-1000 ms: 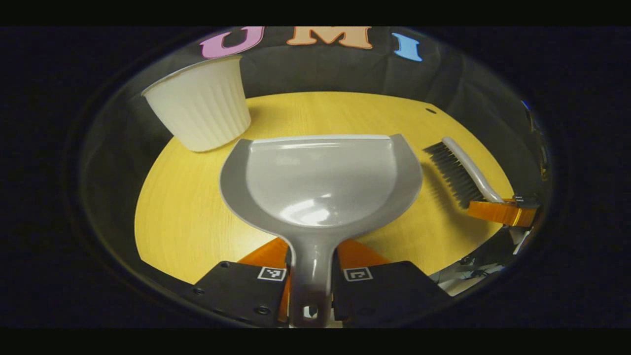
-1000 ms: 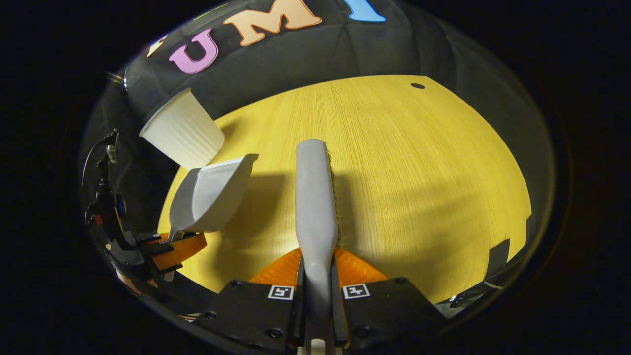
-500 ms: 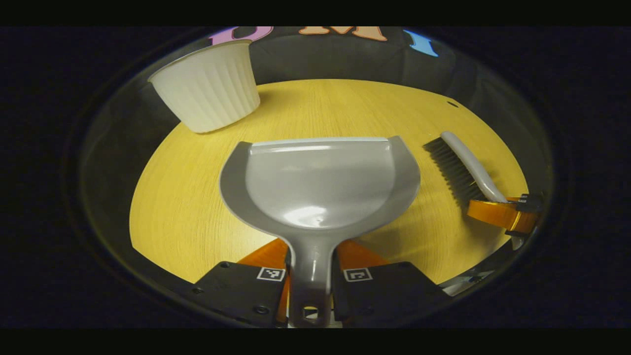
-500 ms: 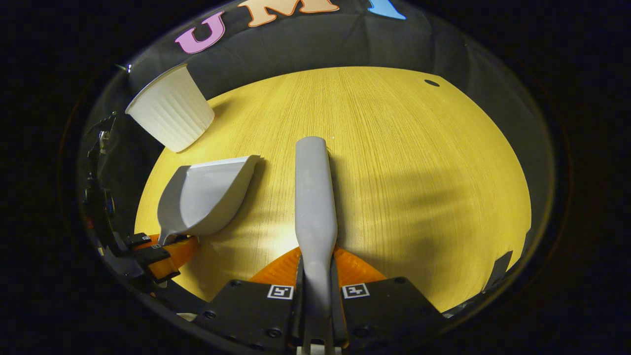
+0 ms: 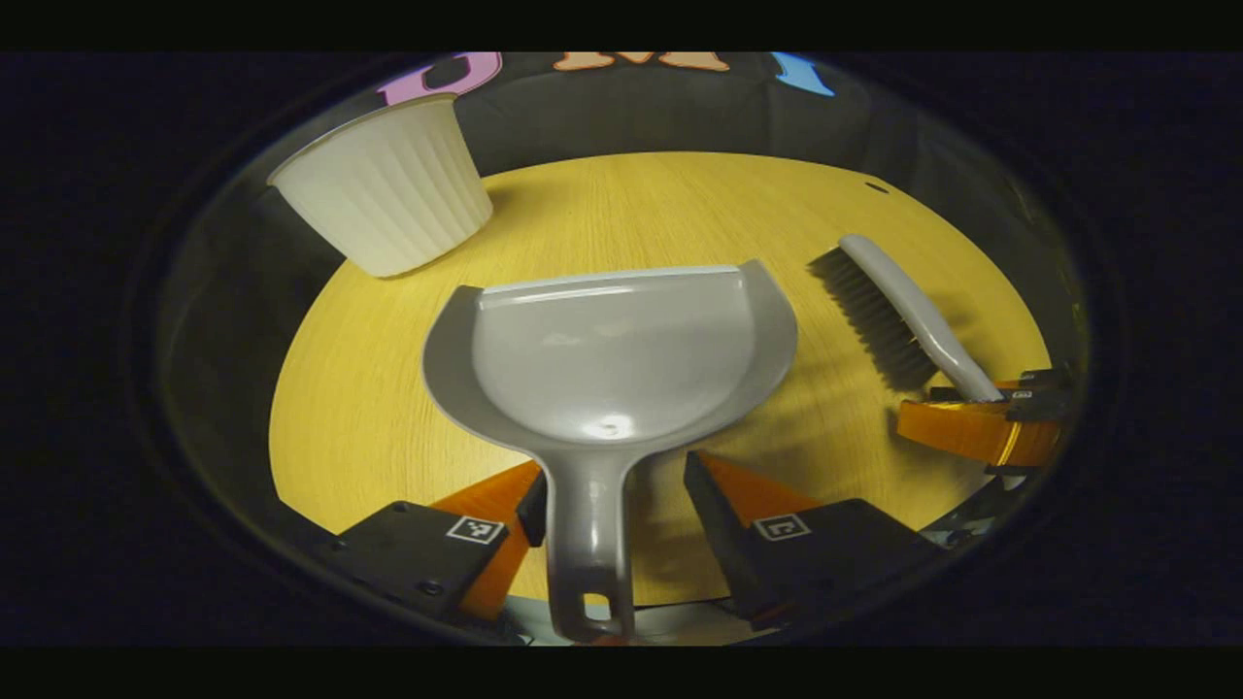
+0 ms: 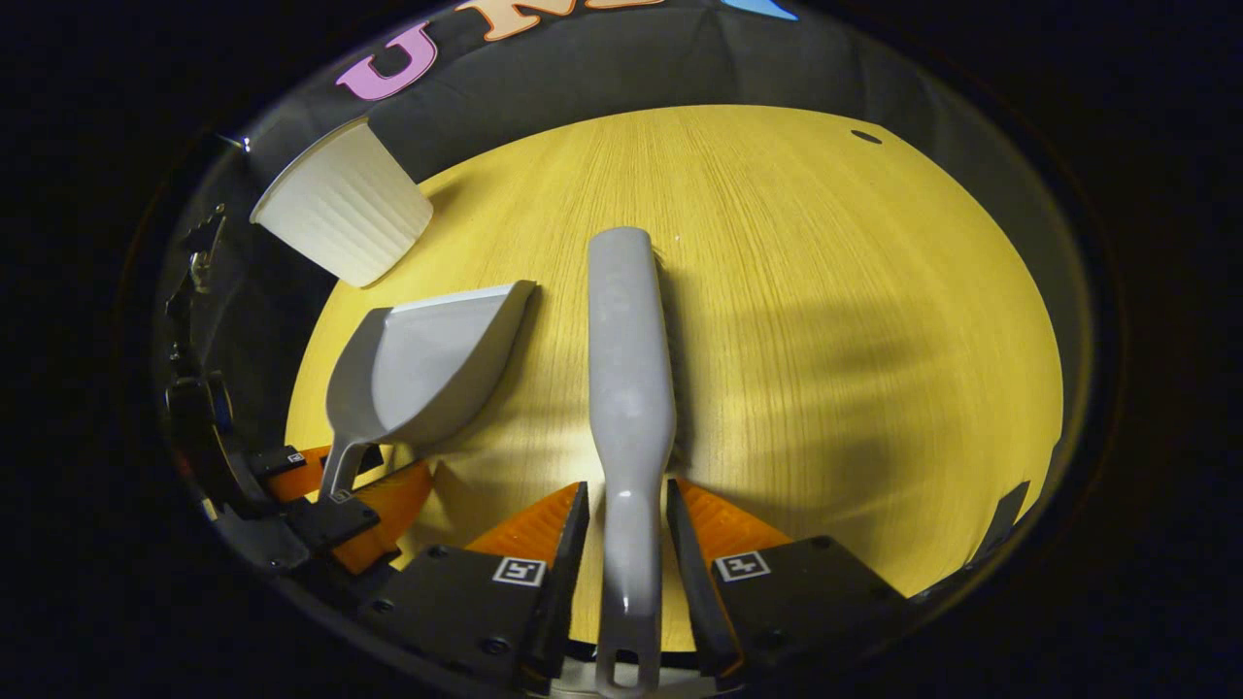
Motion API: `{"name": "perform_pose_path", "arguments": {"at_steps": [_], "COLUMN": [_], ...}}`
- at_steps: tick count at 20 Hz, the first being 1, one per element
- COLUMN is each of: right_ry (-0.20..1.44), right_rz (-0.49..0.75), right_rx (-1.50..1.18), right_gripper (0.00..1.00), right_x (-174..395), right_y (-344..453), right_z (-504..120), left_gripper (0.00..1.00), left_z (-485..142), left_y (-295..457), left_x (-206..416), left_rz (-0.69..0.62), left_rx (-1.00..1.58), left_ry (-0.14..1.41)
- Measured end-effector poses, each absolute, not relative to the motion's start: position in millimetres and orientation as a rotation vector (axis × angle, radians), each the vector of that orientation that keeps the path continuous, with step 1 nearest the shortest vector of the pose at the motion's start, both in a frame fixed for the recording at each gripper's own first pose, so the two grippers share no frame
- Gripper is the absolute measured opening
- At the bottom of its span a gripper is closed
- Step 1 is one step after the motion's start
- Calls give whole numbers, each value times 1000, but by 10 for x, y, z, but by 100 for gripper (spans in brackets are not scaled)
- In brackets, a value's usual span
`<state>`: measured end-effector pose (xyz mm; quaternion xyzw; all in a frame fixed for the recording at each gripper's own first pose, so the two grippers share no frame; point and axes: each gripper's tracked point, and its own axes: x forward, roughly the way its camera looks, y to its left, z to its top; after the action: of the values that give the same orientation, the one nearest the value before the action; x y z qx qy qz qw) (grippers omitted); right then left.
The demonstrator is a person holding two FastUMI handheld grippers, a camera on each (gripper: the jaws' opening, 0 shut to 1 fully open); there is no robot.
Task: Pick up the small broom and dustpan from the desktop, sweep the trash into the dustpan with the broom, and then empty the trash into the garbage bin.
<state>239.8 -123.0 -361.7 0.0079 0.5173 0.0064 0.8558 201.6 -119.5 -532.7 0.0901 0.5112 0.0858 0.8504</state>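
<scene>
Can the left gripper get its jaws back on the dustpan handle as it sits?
Probably yes. The left gripper is open, and the dustpan handle lies between its jaws, close to one side with a gap on the other. Nothing sits between them; the brush and white bin lie well aside.

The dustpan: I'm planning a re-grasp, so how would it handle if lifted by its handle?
The dustpan looks like thin rigid moulded plastic, so probably stiff and light. Its glossy surface suggests the narrow handle may slip. The broad pan ahead of the handle would likely tip forward.
</scene>
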Motion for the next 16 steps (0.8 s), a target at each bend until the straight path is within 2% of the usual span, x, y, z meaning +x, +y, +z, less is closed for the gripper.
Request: {"name": "perform_pose_path", "arguments": {"at_steps": [1, 3, 6, 10, 12, 16], "right_ry": [1087, 1085, 1058, 979, 891, 574], "right_rz": [23, 43, 60, 86, 84, 100], "right_rx": [39, 61, 72, 137, 173, 244], "right_gripper": [53, 60, 95, 93, 93, 93], "right_x": [2387, 2367, 2353, 2305, 2285, 2298], "right_y": [-1195, -1139, -1133, -1093, -1111, -1138], "right_z": [-3596, -3579, -3478, -3086, -2755, -1655], "left_gripper": [85, 86, 86, 86, 86, 87], "left_z": [-5309, -5257, -5104, -4729, -4377, -3298], "left_y": [-1213, -1238, -1238, -1299, -1367, -1277], "left_x": [2013, 2017, 2038, 2025, 2073, 2388], "left_rz": [177, 175, 180, 171, 150, 151], "left_rx": [201, 210, 223, 172, 118, 123], "left_ry": [1074, 1054, 1010, 926, 844, 519]}}
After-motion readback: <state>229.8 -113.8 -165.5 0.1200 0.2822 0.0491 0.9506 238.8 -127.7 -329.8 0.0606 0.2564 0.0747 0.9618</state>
